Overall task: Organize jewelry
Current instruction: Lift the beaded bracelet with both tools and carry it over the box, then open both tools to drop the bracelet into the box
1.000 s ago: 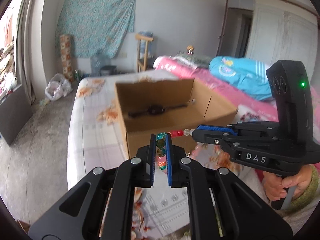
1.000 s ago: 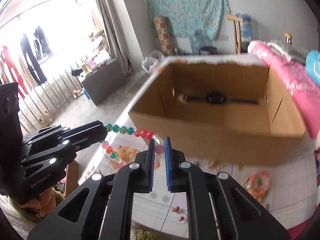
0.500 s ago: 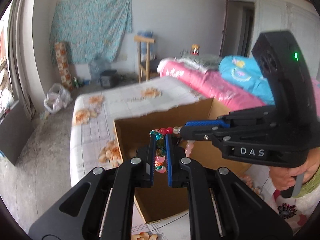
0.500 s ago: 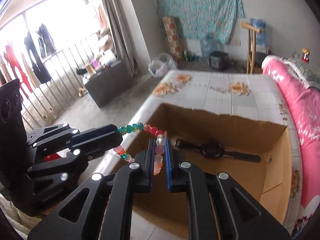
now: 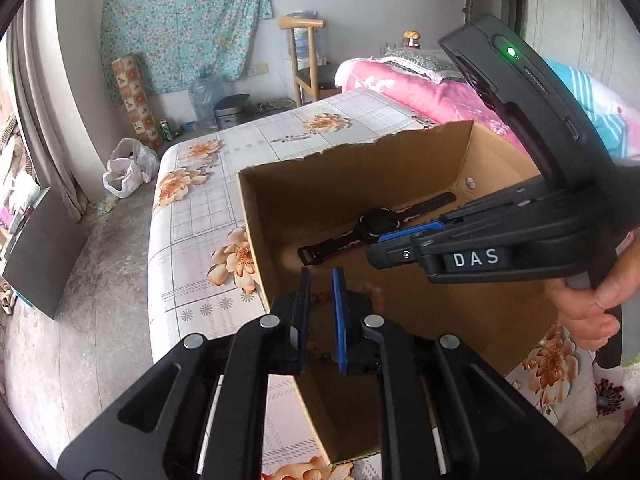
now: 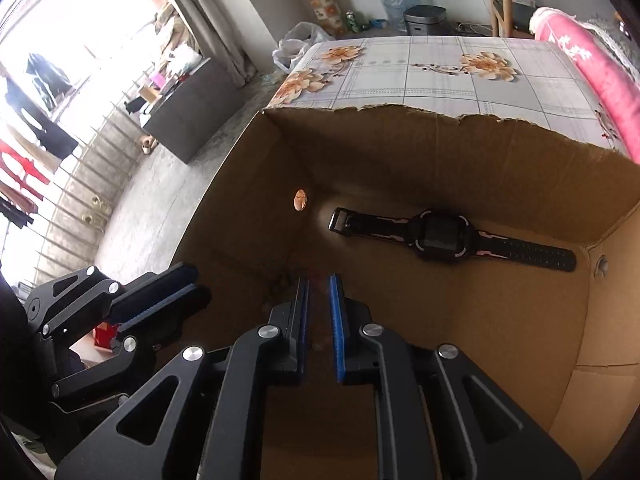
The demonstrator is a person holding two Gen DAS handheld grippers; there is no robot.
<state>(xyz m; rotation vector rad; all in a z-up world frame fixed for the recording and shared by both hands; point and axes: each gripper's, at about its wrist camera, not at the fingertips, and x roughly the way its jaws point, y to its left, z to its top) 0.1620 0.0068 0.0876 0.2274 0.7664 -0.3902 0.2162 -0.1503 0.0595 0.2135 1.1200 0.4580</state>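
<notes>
Both grippers are over the cardboard box now, tipped down into it; a second ago they hung in front of its near wall. The left gripper keeps the same narrow gap, with the bead bracelet pinched in it, blurred and dim in the box's shade. The right gripper is just as narrow, a faint pink smear of beads between its pads, and the strand runs short between the two. The black wristwatch lies flat on the box floor, unmoved.
</notes>
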